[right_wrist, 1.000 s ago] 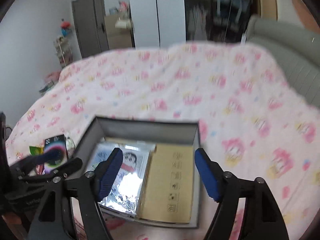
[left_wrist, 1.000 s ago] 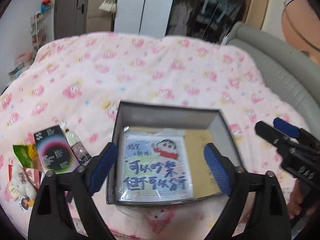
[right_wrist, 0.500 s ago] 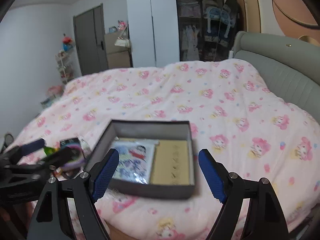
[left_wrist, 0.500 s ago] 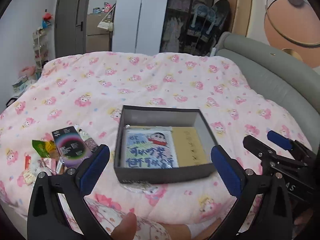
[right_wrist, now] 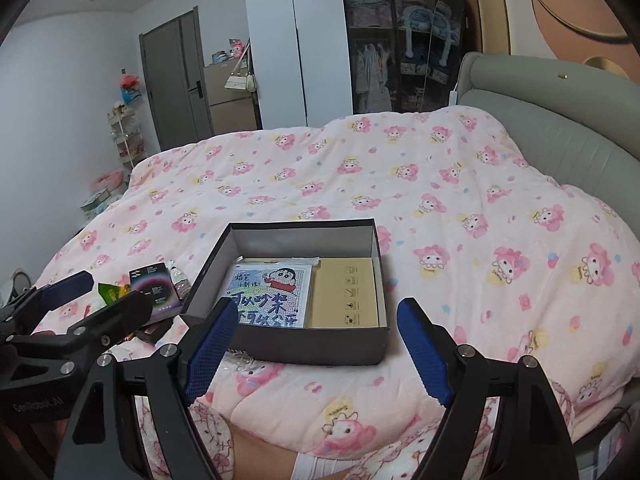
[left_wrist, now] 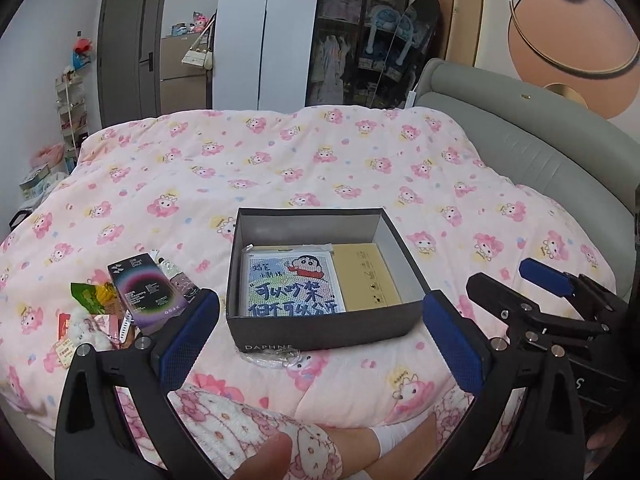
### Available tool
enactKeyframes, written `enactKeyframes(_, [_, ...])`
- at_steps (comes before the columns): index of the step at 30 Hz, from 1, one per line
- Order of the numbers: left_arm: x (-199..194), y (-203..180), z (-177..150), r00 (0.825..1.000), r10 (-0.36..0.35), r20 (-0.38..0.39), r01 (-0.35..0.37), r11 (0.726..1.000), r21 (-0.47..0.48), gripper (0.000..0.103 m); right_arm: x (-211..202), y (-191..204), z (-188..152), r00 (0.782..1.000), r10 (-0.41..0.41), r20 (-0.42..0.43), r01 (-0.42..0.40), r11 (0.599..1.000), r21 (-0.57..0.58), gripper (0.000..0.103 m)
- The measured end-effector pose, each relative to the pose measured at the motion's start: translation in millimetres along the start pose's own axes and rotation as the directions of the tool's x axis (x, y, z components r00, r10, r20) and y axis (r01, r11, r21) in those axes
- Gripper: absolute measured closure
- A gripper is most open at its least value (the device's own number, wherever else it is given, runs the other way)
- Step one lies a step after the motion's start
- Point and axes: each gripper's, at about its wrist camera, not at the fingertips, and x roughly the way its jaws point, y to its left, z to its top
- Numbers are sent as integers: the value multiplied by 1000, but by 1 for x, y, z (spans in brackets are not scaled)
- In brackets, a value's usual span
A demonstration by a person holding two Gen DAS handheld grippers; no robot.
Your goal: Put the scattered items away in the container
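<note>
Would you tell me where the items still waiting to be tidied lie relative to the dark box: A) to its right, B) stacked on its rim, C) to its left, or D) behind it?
C: the black packet and green wrapper lie on the quilt left of the dark box.

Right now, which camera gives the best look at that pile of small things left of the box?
The left wrist view: the pile of small things lies open, from black packet to green wrapper. In the right wrist view, the left gripper hides most of it.

left claw (left_wrist: 320,338) – black frame | blue pads – silver screws
</note>
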Motion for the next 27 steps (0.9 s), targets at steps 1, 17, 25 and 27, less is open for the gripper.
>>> enactKeyframes(1, [-2,1,0,1000,4,3,-4,1000,3,1,-2,2,1,1000,5,2,-5,1000,-2,23])
enactKeyframes(17, [-3,50,-14,999,49,-7,-50,998,-34,1,18,47,-5,996,78,-39,-82,990,-115,23])
enactKeyframes(25, [2,118,-19,984,180,-12,-180,980,-84,1,68,105,0,970,193,-148,-214,966,-143,23])
enactKeyframes(27, [5,146,-24,973,229,-28,-231,967,-110,1,86,124,-1,956,228,-184,-257,955,-151,24])
